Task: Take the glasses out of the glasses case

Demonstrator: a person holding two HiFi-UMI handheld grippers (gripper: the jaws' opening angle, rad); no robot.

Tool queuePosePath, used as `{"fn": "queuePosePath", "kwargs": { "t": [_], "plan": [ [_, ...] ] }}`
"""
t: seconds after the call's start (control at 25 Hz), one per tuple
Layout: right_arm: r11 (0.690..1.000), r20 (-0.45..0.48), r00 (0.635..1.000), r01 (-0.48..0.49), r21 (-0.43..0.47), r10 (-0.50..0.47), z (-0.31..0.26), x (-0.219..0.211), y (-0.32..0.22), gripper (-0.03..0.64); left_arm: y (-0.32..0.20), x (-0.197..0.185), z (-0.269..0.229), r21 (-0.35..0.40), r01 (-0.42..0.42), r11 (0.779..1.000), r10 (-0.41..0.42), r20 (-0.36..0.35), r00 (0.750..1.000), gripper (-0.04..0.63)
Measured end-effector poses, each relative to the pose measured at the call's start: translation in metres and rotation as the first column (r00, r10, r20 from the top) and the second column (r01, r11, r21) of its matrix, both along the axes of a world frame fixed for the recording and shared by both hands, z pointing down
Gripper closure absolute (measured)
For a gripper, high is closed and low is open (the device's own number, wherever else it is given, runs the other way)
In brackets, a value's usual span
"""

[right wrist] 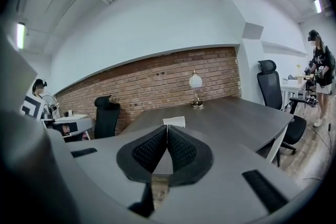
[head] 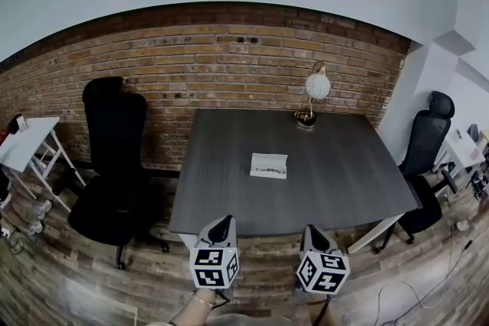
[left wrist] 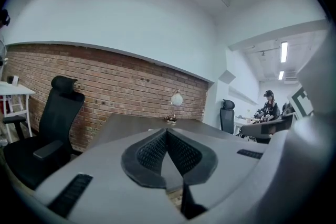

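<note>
A white open glasses case point(head: 269, 165) lies near the middle of the dark grey table point(head: 344, 179), with thin-framed glasses resting in it. In the right gripper view the glasses case point(right wrist: 174, 121) shows as a small white shape just beyond the jaw tips. My left gripper point(head: 225, 221) and right gripper point(head: 312, 228) hang side by side in front of the table's near edge, well short of the case. Both are shut with nothing between the jaws. In their own views the left gripper point(left wrist: 167, 131) and right gripper point(right wrist: 167, 127) show padded jaws pressed together.
A globe lamp point(head: 314, 91) stands at the table's far edge by the brick wall. A black office chair point(head: 113, 164) sits left of the table, another chair point(head: 424, 149) at the right. A white side table point(head: 27, 145) is at the far left. A person point(right wrist: 321, 68) stands far right.
</note>
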State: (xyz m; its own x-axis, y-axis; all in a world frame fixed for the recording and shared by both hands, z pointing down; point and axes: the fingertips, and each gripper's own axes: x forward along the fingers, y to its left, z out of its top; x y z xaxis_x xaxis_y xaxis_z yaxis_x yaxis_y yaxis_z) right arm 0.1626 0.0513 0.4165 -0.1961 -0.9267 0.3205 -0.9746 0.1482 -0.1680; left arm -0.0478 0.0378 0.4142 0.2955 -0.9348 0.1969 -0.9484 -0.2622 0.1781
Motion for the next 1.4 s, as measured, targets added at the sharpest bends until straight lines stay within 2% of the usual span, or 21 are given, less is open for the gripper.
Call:
{"fn": "queuePosePath", "kwargs": {
  "t": [0.64,1.4],
  "plan": [
    [0.998,0.004,1.0,0.008,-0.061,-0.008,0.03,0.007,-0.04,0.583,-0.041,0.002,0.03,-0.058,0.013,0.998,-0.013,0.017,1.0,0.578],
    [0.999,-0.064,0.997,0.039,-0.015,-0.04,0.006,-0.001,-0.191,0.583,-0.193,0.004,0.014,-0.014,0.014,1.0,-0.014,-0.039,0.999,0.578]
  ]
}}
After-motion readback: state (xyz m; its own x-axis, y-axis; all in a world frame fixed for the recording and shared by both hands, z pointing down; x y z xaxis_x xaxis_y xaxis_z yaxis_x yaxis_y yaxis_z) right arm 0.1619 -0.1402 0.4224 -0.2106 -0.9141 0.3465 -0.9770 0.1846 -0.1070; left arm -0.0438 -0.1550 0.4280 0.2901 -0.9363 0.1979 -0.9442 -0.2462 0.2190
